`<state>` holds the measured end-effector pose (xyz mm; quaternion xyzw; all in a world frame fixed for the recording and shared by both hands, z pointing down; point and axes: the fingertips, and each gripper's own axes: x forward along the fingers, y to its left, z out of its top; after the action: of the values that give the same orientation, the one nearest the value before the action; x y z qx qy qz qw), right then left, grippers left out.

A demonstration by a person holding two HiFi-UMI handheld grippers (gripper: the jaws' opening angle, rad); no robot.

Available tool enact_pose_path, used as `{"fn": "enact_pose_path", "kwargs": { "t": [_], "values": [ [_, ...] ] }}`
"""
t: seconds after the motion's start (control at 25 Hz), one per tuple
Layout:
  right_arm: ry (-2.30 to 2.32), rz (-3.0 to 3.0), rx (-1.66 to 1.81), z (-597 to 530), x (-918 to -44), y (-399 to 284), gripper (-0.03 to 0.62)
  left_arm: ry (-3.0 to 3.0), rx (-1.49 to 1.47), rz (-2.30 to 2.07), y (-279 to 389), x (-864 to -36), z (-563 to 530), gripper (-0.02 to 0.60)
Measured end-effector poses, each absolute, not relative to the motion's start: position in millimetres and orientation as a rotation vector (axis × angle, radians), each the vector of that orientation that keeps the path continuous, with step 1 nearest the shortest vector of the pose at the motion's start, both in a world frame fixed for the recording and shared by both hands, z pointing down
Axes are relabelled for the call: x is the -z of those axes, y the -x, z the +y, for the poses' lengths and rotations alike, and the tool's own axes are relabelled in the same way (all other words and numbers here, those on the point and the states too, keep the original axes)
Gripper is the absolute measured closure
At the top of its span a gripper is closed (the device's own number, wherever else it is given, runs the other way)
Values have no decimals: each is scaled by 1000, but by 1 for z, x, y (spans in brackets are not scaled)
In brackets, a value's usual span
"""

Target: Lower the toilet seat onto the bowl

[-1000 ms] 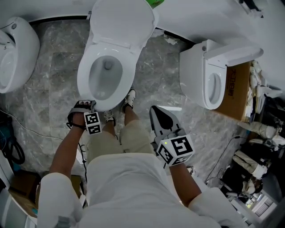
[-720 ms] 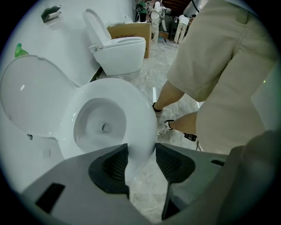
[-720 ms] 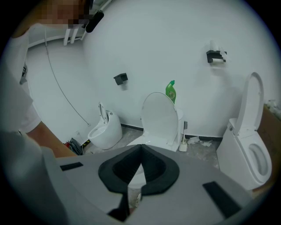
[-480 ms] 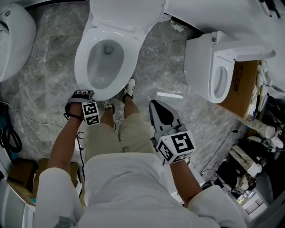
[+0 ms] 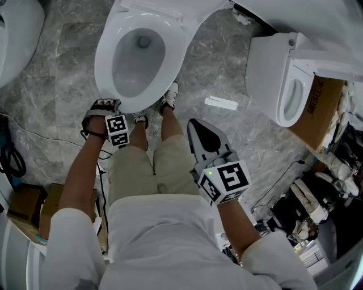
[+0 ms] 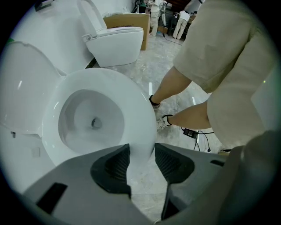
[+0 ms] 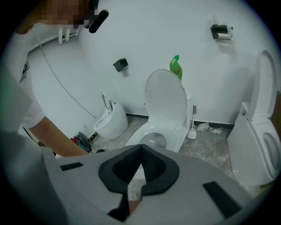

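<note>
Head view, seat: the toilet seat (image 5: pixel 156 7) was raised, with only its hinge end in frame at the back edge of the bowl (image 5: pixel 103 62).
Head view, tongs: the left gripper (image 5: pixel 105 103) hung just beside the bowl's front rim. The right gripper (image 5: pixel 198 131) was held back over the person's thigh, well apart from the bowl.
Left gripper view: its jaws were apart and closing, the pads on nothing. The bowl's front rim showed in the gap beyond them, and the seat stood off at the far left.
Right gripper view: its jaws were tips together and empty. The seat was upright against the wall, with a green bottle (image 7: pixel 175 66) behind it.
Risk, wrong target: the left jaws looked set to close on the bowl rim instead of the seat.
Risk, slam: tipped forward without a grip, the seat would likely drop hard.
Risk, footing: a floor cable (image 5: pixel 34 136) lay near the feet and could snag a step.
</note>
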<state>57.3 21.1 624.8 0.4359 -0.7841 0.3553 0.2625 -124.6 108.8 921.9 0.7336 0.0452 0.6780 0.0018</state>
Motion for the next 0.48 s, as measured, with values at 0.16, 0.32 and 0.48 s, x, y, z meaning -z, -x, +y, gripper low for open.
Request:
{"fn": "enact_pose_path", "kwargs": {
  "t": [0.16,0.32,0.48],
  "values": [
    [-1148,-2117,-990,22,-642,-53,597,-2266,-2110,131,125,-937,111,396],
    [-1109,-2114,-1015,22,-657,-47,597,-2235,-2096,117,124,-949,109,399],
    [-1048,-2134,-1032,20,-665,-39,597,-2204,-2099,136,126,-963,111,403]
  ]
}}
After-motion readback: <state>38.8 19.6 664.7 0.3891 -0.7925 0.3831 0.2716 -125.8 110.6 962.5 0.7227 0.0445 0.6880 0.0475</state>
